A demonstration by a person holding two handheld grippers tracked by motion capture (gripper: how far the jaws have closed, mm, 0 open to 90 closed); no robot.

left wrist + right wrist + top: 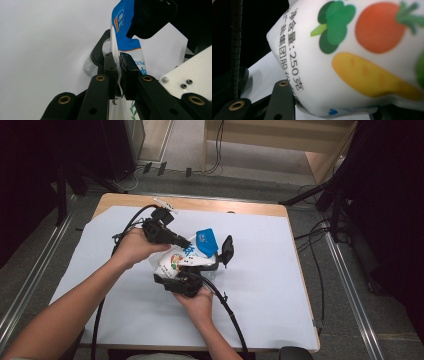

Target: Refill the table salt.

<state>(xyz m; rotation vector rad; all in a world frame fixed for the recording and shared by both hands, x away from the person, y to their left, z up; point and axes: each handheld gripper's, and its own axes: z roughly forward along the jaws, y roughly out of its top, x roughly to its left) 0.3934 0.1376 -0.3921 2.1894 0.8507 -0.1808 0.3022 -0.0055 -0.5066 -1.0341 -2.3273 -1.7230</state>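
Observation:
A white pouch with a blue top and printed vegetables is held above the table between both grippers. My left gripper comes in from the upper left and is shut on the pouch's thin side seam. In the left gripper view its pads pinch that seam just below the blue top. My right gripper comes up from below, and its jaws press on the pouch's full body. The right gripper view shows the pouch bulging over one black jaw at the lower left.
A white sheet covers the wooden table. A cable trails from each gripper toward the near edge. Dark stands and floor cables surround the table at the back and right.

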